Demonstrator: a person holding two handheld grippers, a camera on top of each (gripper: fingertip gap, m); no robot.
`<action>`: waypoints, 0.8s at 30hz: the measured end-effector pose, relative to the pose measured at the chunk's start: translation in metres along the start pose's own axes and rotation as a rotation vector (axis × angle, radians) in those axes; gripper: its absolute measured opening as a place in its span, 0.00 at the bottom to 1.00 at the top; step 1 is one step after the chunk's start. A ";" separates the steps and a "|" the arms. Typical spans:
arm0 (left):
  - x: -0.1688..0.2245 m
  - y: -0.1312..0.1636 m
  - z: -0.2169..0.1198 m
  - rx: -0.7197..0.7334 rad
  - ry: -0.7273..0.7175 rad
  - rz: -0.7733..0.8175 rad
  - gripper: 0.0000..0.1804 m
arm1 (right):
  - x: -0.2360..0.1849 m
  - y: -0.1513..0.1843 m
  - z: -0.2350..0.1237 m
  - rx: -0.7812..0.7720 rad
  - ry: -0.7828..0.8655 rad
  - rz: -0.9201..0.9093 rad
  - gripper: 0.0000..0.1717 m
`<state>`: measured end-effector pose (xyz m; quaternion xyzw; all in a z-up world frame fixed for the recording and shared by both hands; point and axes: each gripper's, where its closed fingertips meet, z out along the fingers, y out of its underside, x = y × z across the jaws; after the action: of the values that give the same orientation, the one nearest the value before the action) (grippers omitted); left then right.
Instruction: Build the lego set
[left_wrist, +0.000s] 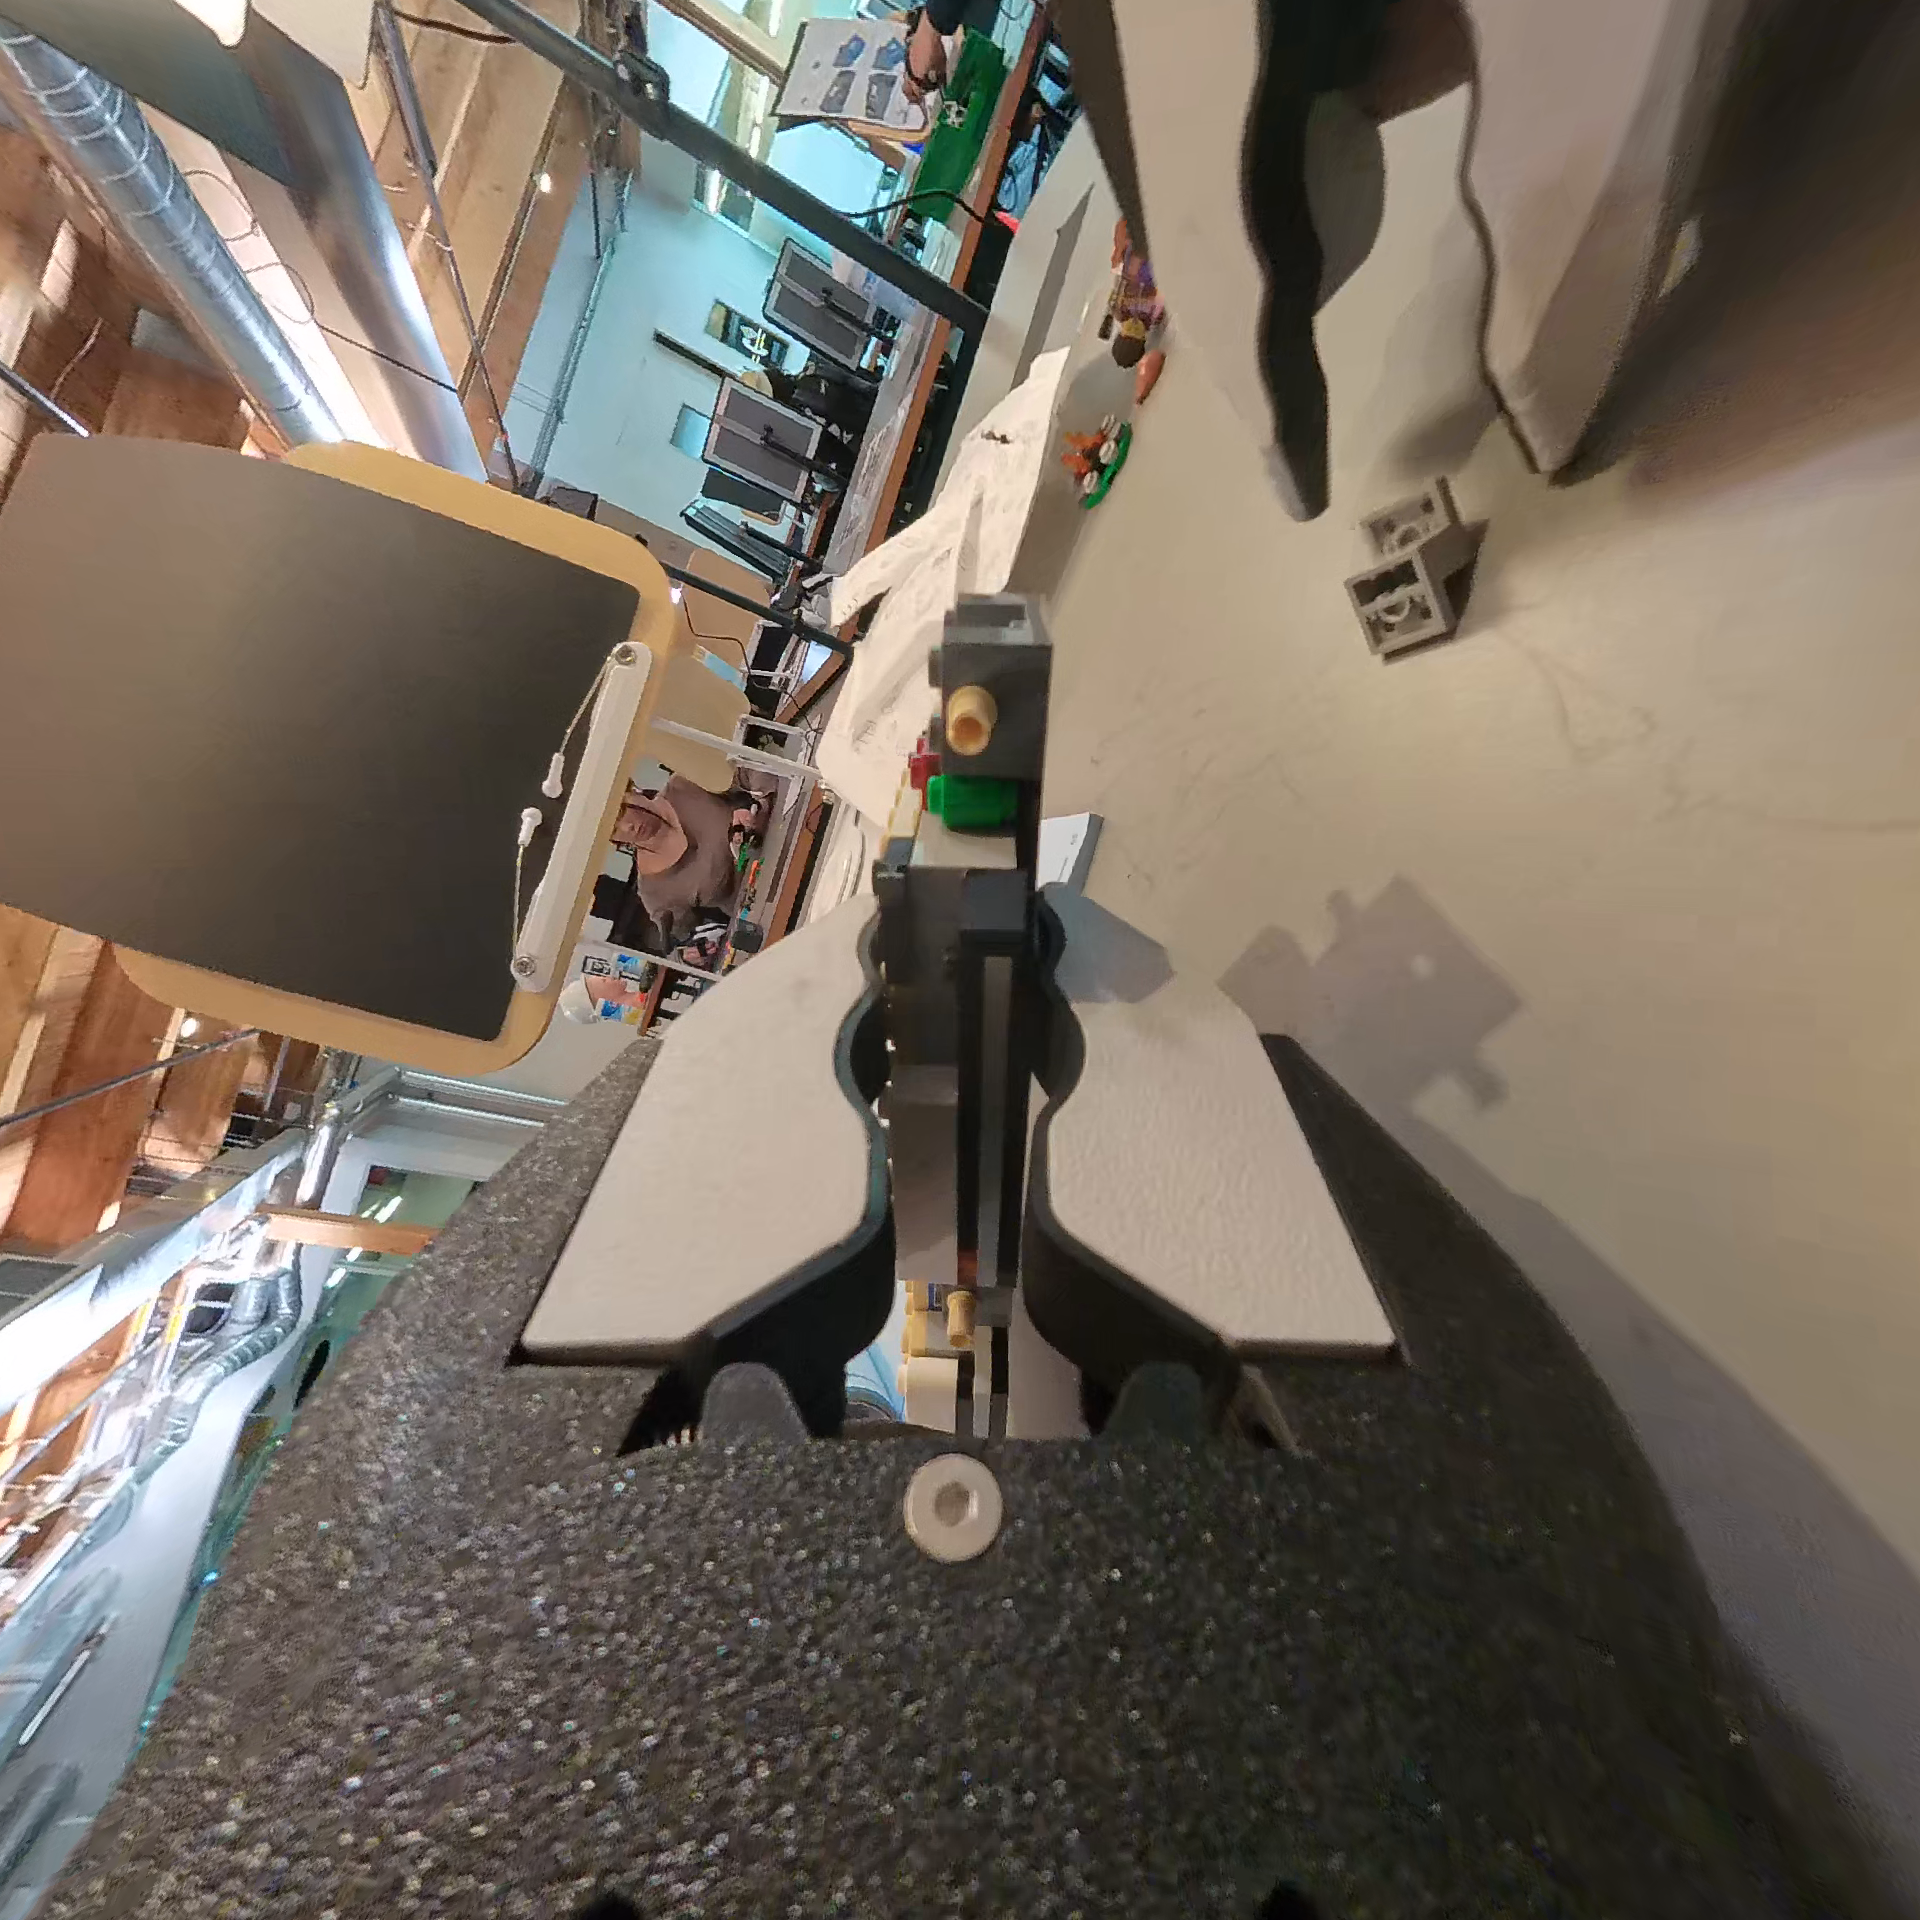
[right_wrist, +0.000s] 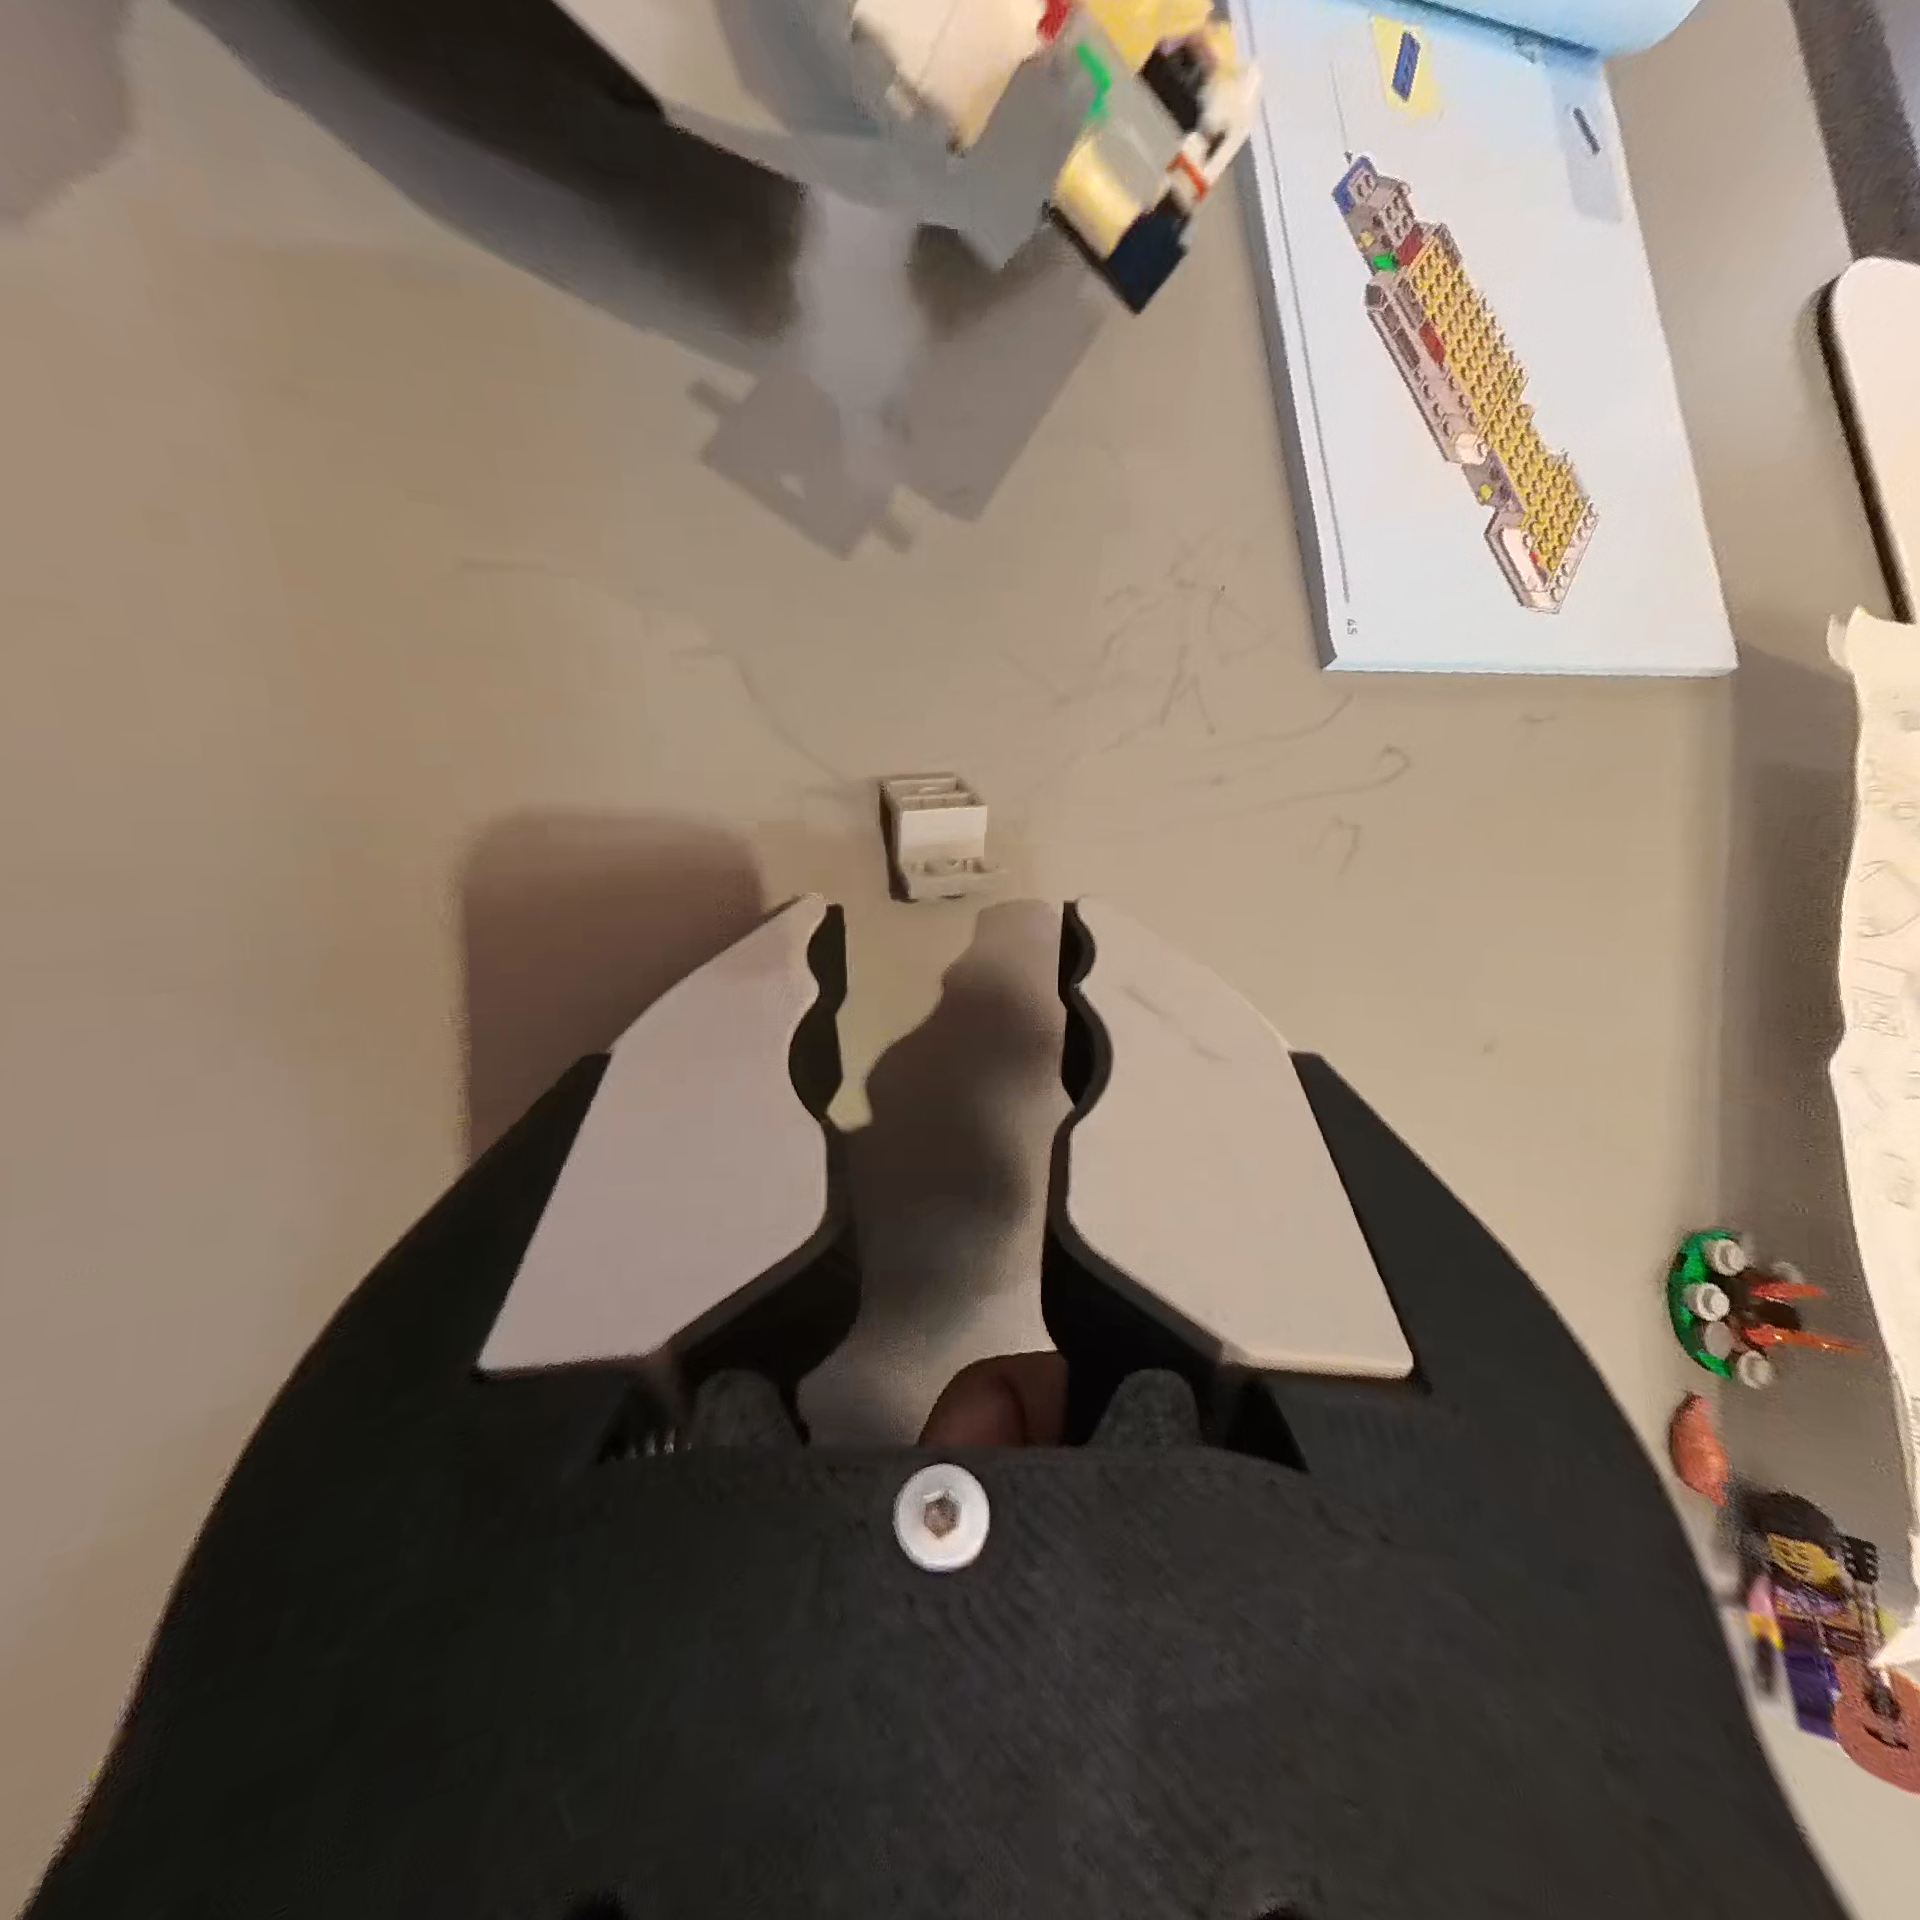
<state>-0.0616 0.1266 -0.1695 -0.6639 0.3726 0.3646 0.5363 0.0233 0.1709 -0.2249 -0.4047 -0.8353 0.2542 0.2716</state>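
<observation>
Left gripper (left_wrist: 961, 935) is clamped on a grey brick assembly (left_wrist: 987, 717), held above the table (left_wrist: 1455, 831). Right gripper (right_wrist: 945, 925) is released, just short of a small grey brick (right_wrist: 935, 836) lying on the table. The printed booklet (right_wrist: 1475, 343) nearby carries no legible brand.

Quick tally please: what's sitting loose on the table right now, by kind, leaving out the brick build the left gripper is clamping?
Small grey bracket bricks: 1
Instruction booklets: 1
Minifigures: 1
Green round plates with orange and grey bits: 1
Small orange-brown pieces: 1
Crumpled white paper bags: 1
Total: 6
</observation>
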 end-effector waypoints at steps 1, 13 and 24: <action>0.002 -0.001 0.000 0.000 0.003 0.015 0.13 | 0.000 -0.001 0.001 0.006 -0.008 0.005 0.22; 0.014 -0.003 -0.003 -0.052 0.002 0.248 0.13 | -0.017 -0.020 -0.014 -0.079 0.001 -0.122 0.09; 0.026 -0.002 0.002 -0.060 0.036 0.348 0.13 | -0.040 0.011 -0.042 -0.613 -0.297 -0.350 0.09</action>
<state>-0.0476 0.1262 -0.1921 -0.6114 0.4804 0.4511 0.4381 0.0781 0.1527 -0.2115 -0.2773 -0.9593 -0.0019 0.0534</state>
